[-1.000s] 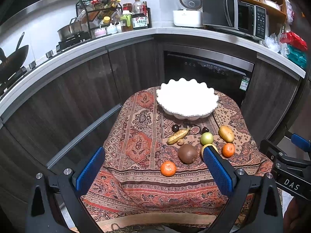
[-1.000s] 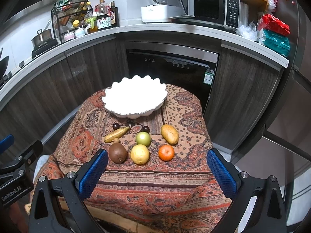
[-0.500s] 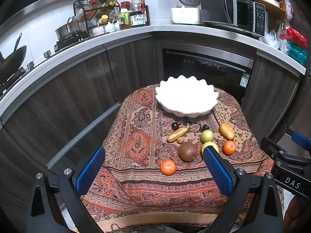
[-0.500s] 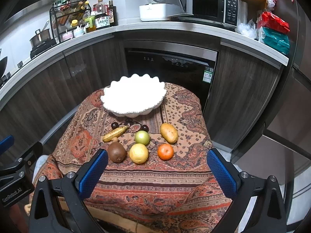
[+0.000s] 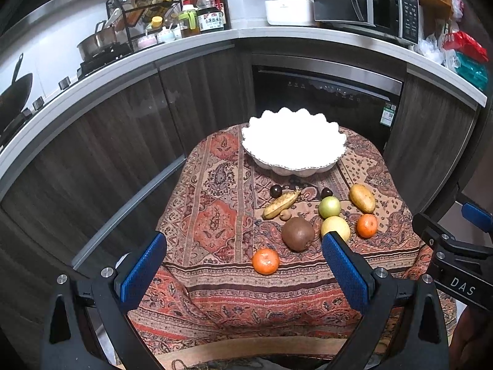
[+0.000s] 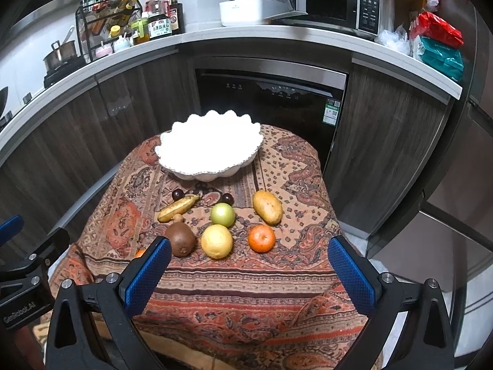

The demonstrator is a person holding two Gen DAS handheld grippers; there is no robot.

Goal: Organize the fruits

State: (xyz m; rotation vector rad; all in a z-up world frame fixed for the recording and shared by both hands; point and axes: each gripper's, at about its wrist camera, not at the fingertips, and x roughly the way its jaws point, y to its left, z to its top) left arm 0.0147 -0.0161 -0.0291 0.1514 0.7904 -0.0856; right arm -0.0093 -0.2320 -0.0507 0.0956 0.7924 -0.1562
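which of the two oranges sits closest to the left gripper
The orange alone at the cloth's front edge, ahead of the open left gripper. The other orange lies farther right, beside the yellow fruit and below the mango.

Left gripper [image 5: 243,265], right gripper [image 6: 249,266]: jaws wide, empty.

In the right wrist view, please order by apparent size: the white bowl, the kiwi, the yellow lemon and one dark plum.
1. white bowl
2. and 3. yellow lemon and kiwi: nearly alike, lemon perhaps slightly larger, so unranked
4. dark plum, though it lies farther from the camera
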